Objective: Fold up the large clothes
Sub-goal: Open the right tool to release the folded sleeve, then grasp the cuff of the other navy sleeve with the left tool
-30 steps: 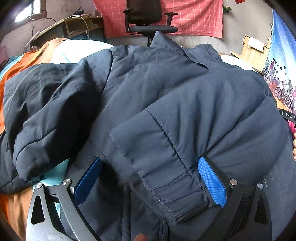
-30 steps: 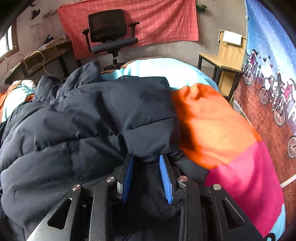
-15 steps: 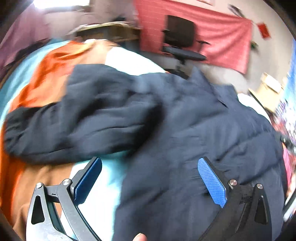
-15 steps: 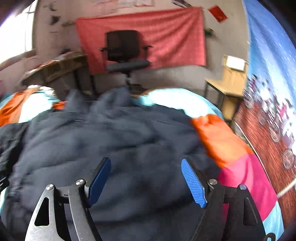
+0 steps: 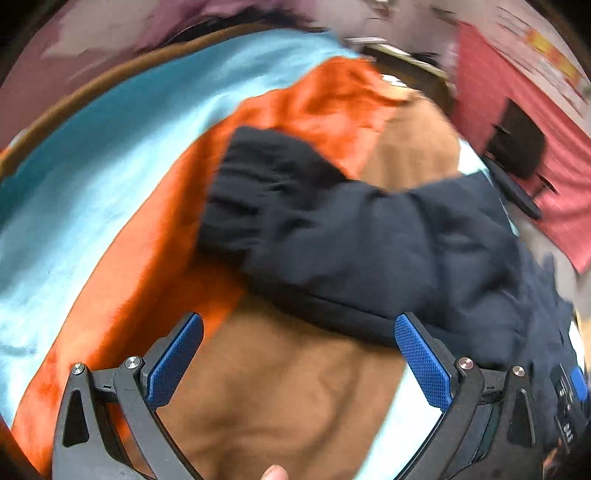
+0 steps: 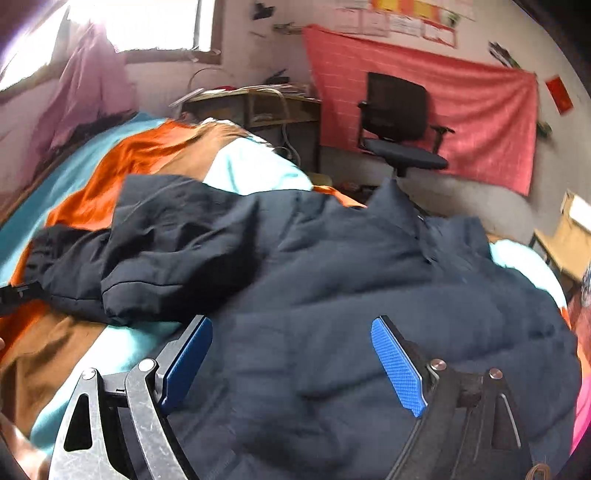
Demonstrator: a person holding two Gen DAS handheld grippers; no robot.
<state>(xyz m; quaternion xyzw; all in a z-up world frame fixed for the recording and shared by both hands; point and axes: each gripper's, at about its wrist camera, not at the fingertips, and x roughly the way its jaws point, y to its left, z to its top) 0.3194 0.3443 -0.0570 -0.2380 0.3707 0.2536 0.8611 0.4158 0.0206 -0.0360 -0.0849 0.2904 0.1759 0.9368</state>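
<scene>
Jacket (image 6: 332, 280), dark navy and padded, lies crumpled on a bed under a blanket (image 6: 122, 158) of orange, brown, pale blue and white patches. In the right wrist view its bulk fills the middle and lower frame, the collar end toward the far side of the bed and one sleeve (image 6: 122, 266) thrown out to the left over the orange and brown patches. In the left wrist view the same sleeve (image 5: 332, 229) runs from the cuff at centre left down to the body at lower right, resting on the blanket (image 5: 280, 391); this view is blurred.

Right gripper (image 6: 291, 358): jaws wide apart, having just been opening. They hover over the jacket body with the cloth below them; the pads press on nothing.

Left gripper (image 5: 299, 362): jaws wide apart with only brown blanket showing between them. The right-hand pad sits at the lower edge of the sleeve; whether it touches is unclear. Nothing is held.

Background, right wrist view: a black office chair (image 6: 399, 125) before a red cloth (image 6: 476, 122) hung on the wall, a cluttered desk (image 6: 255, 107) to its left, and a bright window (image 6: 147, 22) at upper left.
</scene>
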